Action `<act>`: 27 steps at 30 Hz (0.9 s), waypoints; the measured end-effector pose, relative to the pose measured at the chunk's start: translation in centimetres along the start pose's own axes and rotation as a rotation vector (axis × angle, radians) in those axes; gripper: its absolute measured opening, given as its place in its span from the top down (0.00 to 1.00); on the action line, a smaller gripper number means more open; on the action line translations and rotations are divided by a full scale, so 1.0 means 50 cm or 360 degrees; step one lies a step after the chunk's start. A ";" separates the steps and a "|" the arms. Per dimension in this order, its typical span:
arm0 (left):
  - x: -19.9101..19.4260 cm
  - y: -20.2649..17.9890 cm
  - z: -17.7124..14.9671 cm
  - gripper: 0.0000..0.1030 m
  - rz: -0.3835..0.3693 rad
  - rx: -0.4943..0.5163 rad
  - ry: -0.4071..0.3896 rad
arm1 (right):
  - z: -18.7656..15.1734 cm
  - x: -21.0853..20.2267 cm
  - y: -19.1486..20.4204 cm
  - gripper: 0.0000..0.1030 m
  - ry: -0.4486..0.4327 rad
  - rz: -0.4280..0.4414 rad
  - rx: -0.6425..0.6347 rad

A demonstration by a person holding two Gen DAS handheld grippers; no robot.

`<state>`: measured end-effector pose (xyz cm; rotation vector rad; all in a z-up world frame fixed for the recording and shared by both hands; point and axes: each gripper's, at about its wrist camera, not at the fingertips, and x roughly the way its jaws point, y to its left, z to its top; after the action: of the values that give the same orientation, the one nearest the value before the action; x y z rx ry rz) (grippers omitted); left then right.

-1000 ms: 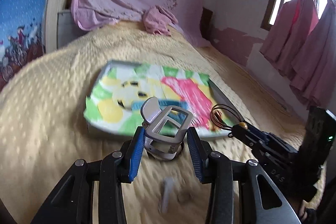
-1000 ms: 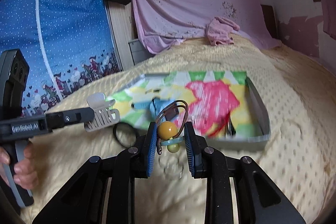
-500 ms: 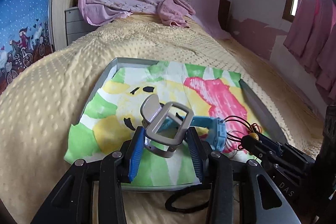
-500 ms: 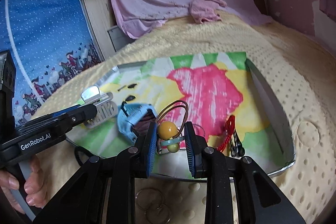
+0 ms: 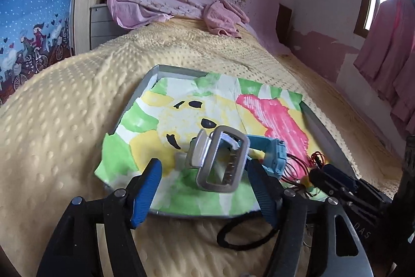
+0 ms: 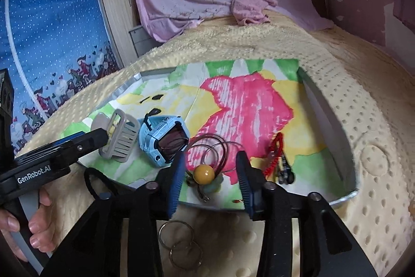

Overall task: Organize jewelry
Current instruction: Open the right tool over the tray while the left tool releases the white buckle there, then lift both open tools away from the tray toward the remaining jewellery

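Note:
A grey tray [image 5: 324, 129] lined with a painted paper sits on the bed; it also shows in the right wrist view [image 6: 329, 116]. My left gripper [image 5: 205, 186] is open, and the grey hair claw clip [image 5: 220, 162] lies on the tray between its fingers; the clip also shows in the right wrist view [image 6: 118, 136]. My right gripper [image 6: 210, 170] is open over the tray's near edge. The yellow-bead hair tie with brown loops [image 6: 205, 173] lies on the tray between its fingers. A blue watch [image 6: 163, 139] lies between the clip and the bead tie.
A red coiled band and dark hairpins [image 6: 278, 160] lie in the tray at the right. A black hair tie [image 5: 241, 235] and linked metal rings [image 6: 181, 240] lie on the yellow blanket in front of the tray. A pink cloth [image 6: 251, 7] lies far back.
Both grippers moved forward over the tray and opened. The hair clip and the bead hair tie, held before, now lie on the tray.

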<state>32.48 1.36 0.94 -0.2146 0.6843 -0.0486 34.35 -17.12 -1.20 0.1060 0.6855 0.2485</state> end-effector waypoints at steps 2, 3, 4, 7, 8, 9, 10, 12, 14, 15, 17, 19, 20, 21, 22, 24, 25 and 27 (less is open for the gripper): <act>-0.017 -0.004 -0.004 0.29 0.0010 0.0011 -0.0035 | -0.001 -0.022 -0.003 0.64 -0.0052 -0.0010 0.0003; -0.026 -0.005 -0.006 0.26 0.0016 0.0019 -0.0058 | -0.001 -0.034 -0.005 0.59 -0.0078 -0.0014 0.0003; -0.038 -0.007 -0.009 0.23 0.0022 0.0030 -0.0087 | -0.002 -0.050 -0.005 0.56 -0.0113 -0.0024 -0.0001; -0.082 -0.016 -0.021 0.15 0.0036 0.0064 -0.0182 | -0.010 -0.100 -0.004 0.47 -0.0222 -0.0039 -0.0012; -0.093 -0.017 -0.024 0.13 0.0037 0.0069 -0.0203 | -0.011 -0.116 -0.003 0.42 -0.0252 -0.0044 -0.0016; -0.105 -0.017 -0.027 0.09 0.0039 0.0072 -0.0225 | -0.014 -0.134 -0.002 0.34 -0.0285 -0.0051 -0.0023; -0.123 -0.017 -0.033 0.07 0.0041 0.0072 -0.0264 | -0.016 -0.148 -0.002 0.30 -0.0310 -0.0060 -0.0025; -0.146 -0.013 -0.040 0.04 0.0034 0.0062 -0.0316 | -0.023 -0.184 -0.003 0.21 -0.0381 -0.0081 -0.0020; -0.171 -0.010 -0.050 0.02 0.0031 0.0047 -0.0363 | -0.025 -0.212 -0.005 0.17 -0.0421 -0.0097 -0.0030; -0.180 -0.009 -0.054 0.01 0.0030 0.0040 -0.0376 | -0.027 -0.225 -0.004 0.12 -0.0439 -0.0105 -0.0042; -0.200 -0.003 -0.066 0.00 0.0027 0.0025 -0.0403 | -0.034 -0.254 -0.002 0.08 -0.0482 -0.0118 -0.0067; -0.216 0.001 -0.079 0.00 0.0035 0.0018 -0.0427 | -0.042 -0.277 0.000 0.08 -0.0516 -0.0114 -0.0084; -0.223 0.003 -0.087 0.00 0.0045 0.0019 -0.0433 | -0.045 -0.288 0.001 0.08 -0.0522 -0.0113 -0.0090; -0.228 0.005 -0.094 0.00 0.0050 0.0019 -0.0435 | -0.050 -0.297 0.001 0.07 -0.0524 -0.0116 -0.0095; -0.234 0.007 -0.102 0.00 0.0055 0.0020 -0.0436 | -0.056 -0.305 0.002 0.07 -0.0522 -0.0118 -0.0101; -0.243 0.010 -0.118 0.00 0.0078 0.0029 -0.0437 | -0.068 -0.318 0.005 0.07 -0.0514 -0.0123 -0.0112; -0.248 0.011 -0.126 0.00 0.0091 0.0040 -0.0437 | -0.074 -0.322 0.005 0.07 -0.0506 -0.0126 -0.0115; -0.256 0.012 -0.143 0.00 0.0111 0.0061 -0.0437 | -0.088 -0.329 0.006 0.07 -0.0492 -0.0127 -0.0122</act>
<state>18.02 2.13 3.37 -0.1565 0.4167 0.0341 19.20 -21.05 5.56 0.0423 0.3712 0.1761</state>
